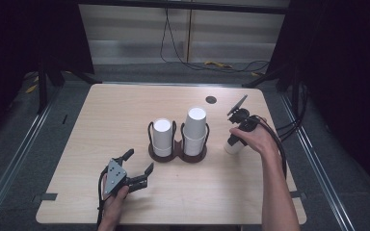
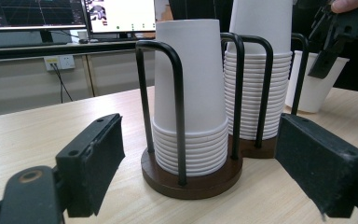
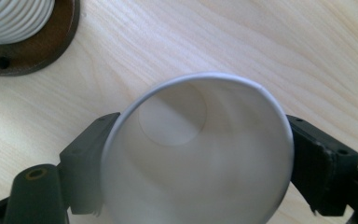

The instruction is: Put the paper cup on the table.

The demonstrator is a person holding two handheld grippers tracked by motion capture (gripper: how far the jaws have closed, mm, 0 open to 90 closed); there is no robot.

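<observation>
A dark wooden cup holder [image 1: 177,155] with black wire loops stands mid-table and carries two stacks of upturned white paper cups, a shorter left stack [image 1: 162,137] and a taller right stack [image 1: 195,127]. Right of it a single white cup [image 1: 232,147] stands mouth up on the table. My right gripper [image 1: 236,135] points down over this cup. In the right gripper view the jaws flank its round, undented rim [image 3: 200,154], and the gripper [image 3: 198,149] is open. My left gripper [image 1: 140,160] rests open near the front left, facing the holder [image 2: 191,179] with nothing between its fingers.
A small black round hole [image 1: 211,99] sits near the table's [image 1: 101,110] far edge. Cables lie on the floor beyond the table. The left gripper view has monitors [image 2: 116,16] on a desk behind the stacks.
</observation>
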